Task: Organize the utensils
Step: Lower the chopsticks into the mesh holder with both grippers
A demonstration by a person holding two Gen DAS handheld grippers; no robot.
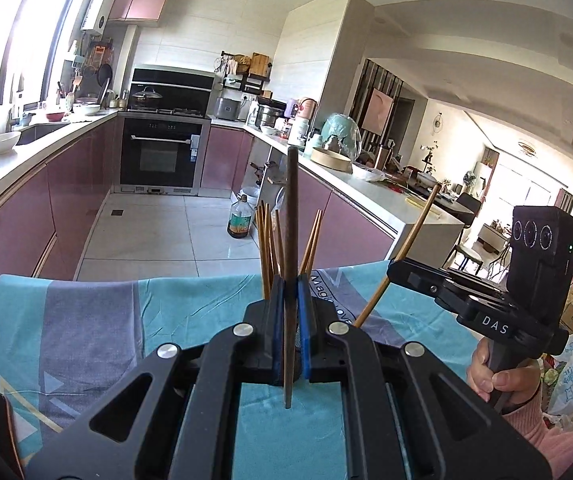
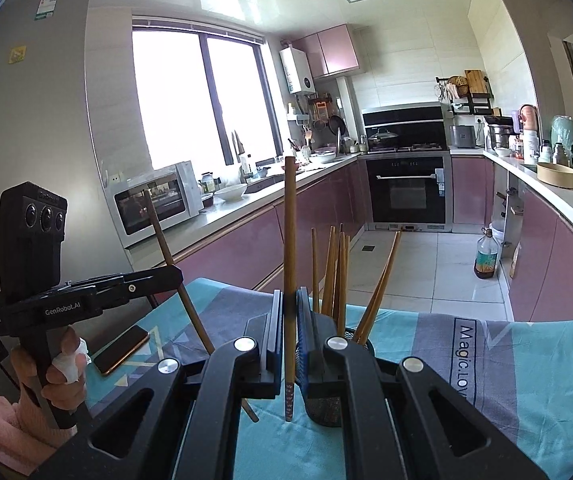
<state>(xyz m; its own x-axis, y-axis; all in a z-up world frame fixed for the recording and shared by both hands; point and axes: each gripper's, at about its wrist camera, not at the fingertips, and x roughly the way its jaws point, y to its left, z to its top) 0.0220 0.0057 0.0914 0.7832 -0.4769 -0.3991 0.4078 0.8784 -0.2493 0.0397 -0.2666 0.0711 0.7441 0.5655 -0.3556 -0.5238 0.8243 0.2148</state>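
From the left wrist view, the left gripper (image 1: 289, 312) is clamped on a dark brown chopstick (image 1: 291, 264) held nearly upright, its lower tip hanging above the teal and grey tablecloth (image 1: 86, 320). Just beyond the pads, a bunch of lighter chopsticks (image 1: 268, 248) fans upward, their base hidden by the gripper. To the right, the right gripper (image 1: 396, 268), held by the right hand (image 1: 498, 380) (pink sleeve), pinches a light bamboo chopstick (image 1: 402, 256) tilted to the right.

The right wrist view shows what that one hides: the chopstick bunch stands in a dark mesh holder (image 2: 326, 404) on the cloth, just right of the gripper. Here the bamboo chopstick stands upright between closed pads, with a patterned lower end. At left, the left hand (image 2: 60, 376) holds its gripper, the dark chopstick slanting; a phone (image 2: 120, 350) lies on the cloth below it.
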